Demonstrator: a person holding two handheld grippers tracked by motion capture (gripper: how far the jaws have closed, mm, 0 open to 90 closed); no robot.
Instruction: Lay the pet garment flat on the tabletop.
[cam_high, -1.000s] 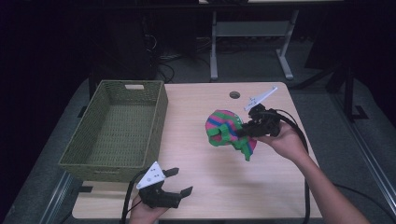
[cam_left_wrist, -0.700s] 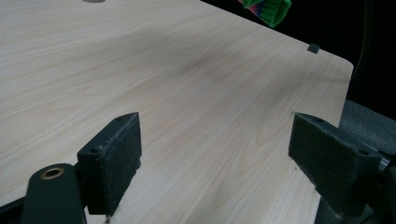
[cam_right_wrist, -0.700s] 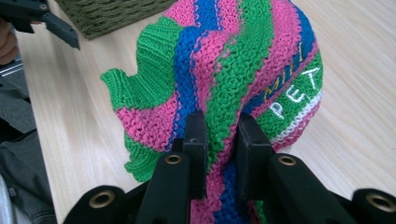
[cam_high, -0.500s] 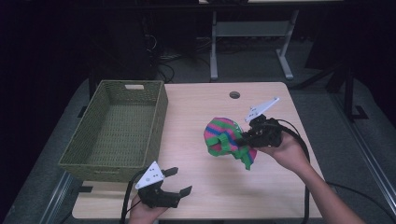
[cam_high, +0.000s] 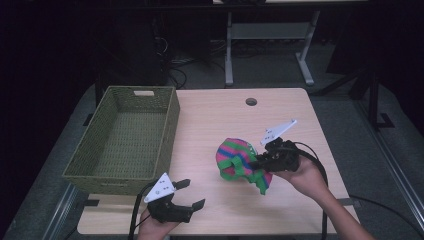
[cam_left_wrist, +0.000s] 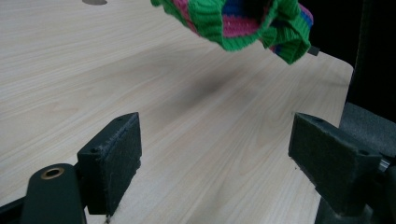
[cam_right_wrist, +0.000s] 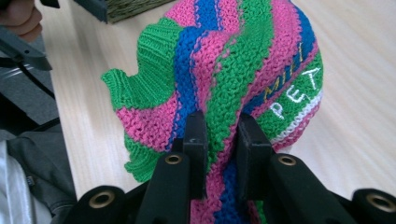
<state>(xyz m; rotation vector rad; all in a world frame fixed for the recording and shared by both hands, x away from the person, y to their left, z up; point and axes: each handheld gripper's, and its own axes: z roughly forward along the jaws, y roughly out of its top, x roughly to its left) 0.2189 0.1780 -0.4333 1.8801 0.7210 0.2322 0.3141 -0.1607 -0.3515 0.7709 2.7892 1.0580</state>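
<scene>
**Knitwear held above the table's right half**

Right gripper (cam_high: 256, 163) pinches the striped pink, green and blue knitted garment (cam_high: 239, 161) (lifted clear of the wooden table (cam_high: 210, 120)). Left gripper (cam_high: 194, 194) waits near, jaws wide and empty. Keep the pinch firm while carrying left toward the green woven basket (cam_high: 125, 137).

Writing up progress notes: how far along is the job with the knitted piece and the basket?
Done: the right gripper has its fingers pinched on the striped knitted piece, lifted off the table. In hand: carrying it. Left: the green basket holds nothing yet; the left gripper waits open.

Right gripper (cam_high: 257, 163) fingers pinched; left gripper (cam_high: 192, 193) fingers spread.
</scene>
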